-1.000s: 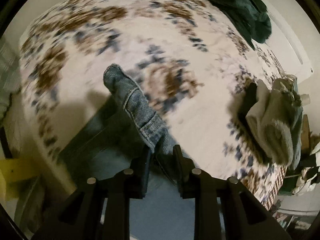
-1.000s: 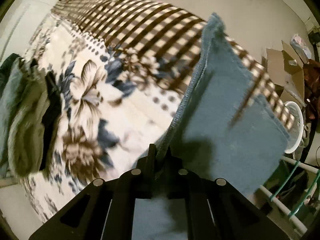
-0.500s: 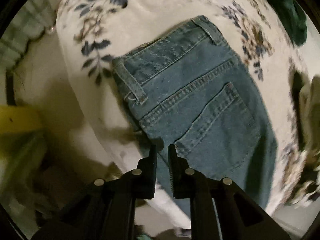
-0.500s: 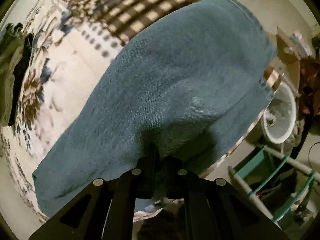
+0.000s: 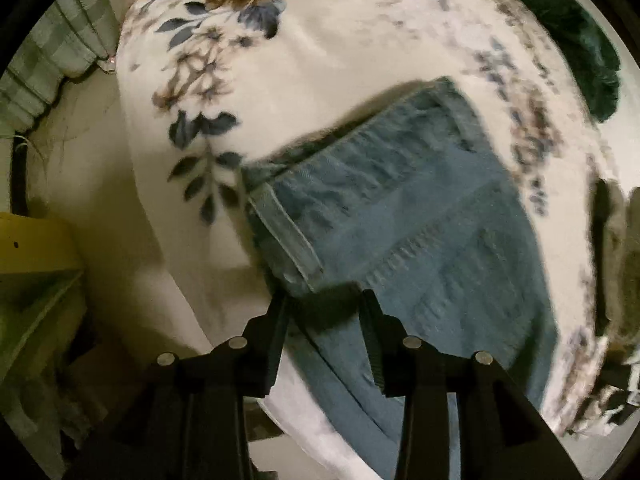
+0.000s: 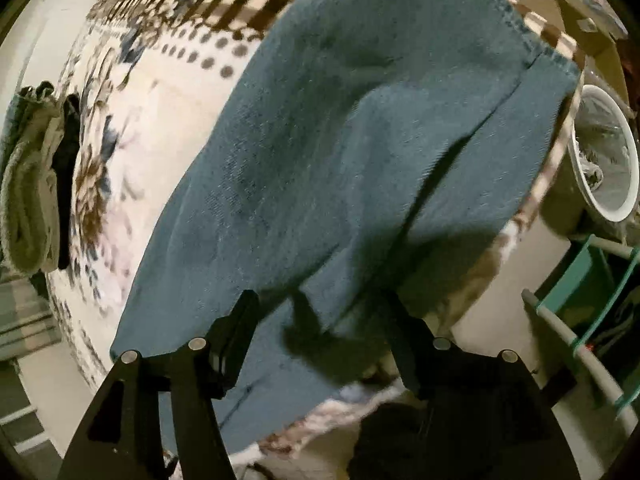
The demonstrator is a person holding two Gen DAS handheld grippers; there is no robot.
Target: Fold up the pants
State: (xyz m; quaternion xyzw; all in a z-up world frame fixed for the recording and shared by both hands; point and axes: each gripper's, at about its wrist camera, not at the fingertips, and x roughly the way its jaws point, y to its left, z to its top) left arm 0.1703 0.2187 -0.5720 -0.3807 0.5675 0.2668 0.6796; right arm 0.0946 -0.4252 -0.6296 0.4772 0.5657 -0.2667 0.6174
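Observation:
Blue jeans lie spread on a bed covered by a floral blanket (image 5: 304,64). The left wrist view shows the waistband end of the jeans (image 5: 408,224) with a belt loop, at the bed's near edge. My left gripper (image 5: 324,304) is open, its jaws apart just over that edge of the denim. The right wrist view shows the leg end of the jeans (image 6: 360,128), hems toward the far right. My right gripper (image 6: 320,308) is open wide above the near edge of the legs, holding nothing.
A pile of folded grey-green clothes (image 6: 28,184) sits on the bed. A dark green garment (image 5: 576,40) lies at the far right corner. Beside the bed stand a white bucket (image 6: 604,160), a teal rack (image 6: 592,320), cardboard boxes (image 6: 588,32) and a yellow shelf (image 5: 36,248).
Both grippers carried the jeans down onto the bed, then opened and let go. The jeans went from hanging to lying flat.

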